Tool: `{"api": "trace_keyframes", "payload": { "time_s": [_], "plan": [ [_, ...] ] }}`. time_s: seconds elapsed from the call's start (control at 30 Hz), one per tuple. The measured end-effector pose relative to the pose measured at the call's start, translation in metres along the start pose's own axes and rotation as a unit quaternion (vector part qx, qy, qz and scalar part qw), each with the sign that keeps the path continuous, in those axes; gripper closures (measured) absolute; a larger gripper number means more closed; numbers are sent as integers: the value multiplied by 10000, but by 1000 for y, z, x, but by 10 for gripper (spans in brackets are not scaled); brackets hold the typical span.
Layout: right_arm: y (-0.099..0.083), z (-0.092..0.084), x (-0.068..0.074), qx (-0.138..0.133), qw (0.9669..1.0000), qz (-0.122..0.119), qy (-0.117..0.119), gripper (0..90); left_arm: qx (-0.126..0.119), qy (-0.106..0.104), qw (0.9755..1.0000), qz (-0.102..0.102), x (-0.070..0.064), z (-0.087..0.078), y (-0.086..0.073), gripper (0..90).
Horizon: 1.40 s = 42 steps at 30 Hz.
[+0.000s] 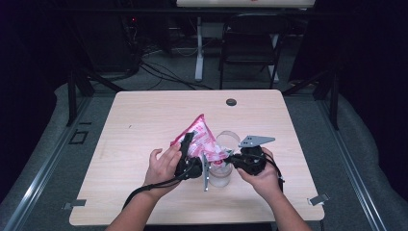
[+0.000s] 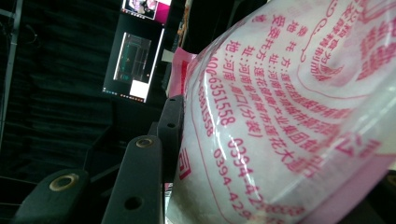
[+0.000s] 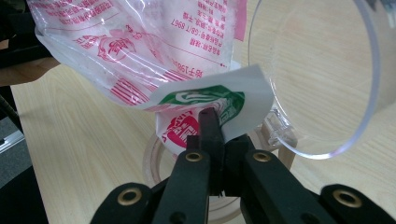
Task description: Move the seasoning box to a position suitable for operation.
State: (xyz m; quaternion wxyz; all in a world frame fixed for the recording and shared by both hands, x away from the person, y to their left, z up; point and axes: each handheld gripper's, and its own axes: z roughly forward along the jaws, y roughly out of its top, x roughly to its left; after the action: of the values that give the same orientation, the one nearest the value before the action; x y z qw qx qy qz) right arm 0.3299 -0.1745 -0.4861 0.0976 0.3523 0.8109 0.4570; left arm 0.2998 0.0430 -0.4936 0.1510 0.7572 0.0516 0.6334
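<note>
— Dark curtains ring a pale wooden surface [image 1: 144, 125], with a folding chair [image 1: 250, 43] behind it. What sits at its near middle?

— A person at the near edge holds up a pink-and-white printed plastic bag [image 1: 201, 137], filled with white grains, tilted over a clear glass jar [image 1: 222, 166] standing on the surface with its hinged clear lid [image 3: 322, 70] swung open.

— How is the left tool [image 1: 186, 156] set?

— Its jaws are clamped on the body of the bag, one black jaw flat against the film in the left gripper view.

— And the right tool [image 3: 210, 126]?

— Jaws pressed together, pinching the bag's lower corner [image 3: 210, 107] with the green mark, just above the jar's mouth.
</note>
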Motion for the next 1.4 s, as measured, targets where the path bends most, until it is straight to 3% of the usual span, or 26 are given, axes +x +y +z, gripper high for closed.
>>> {"api": "trace_keyframes", "payload": {
  "time_s": [1.4],
  "plan": [
    [0,0,0,-6,10000,-8,3,900,-17,16,10000,12,2,-2,2,643]
  ]
}}
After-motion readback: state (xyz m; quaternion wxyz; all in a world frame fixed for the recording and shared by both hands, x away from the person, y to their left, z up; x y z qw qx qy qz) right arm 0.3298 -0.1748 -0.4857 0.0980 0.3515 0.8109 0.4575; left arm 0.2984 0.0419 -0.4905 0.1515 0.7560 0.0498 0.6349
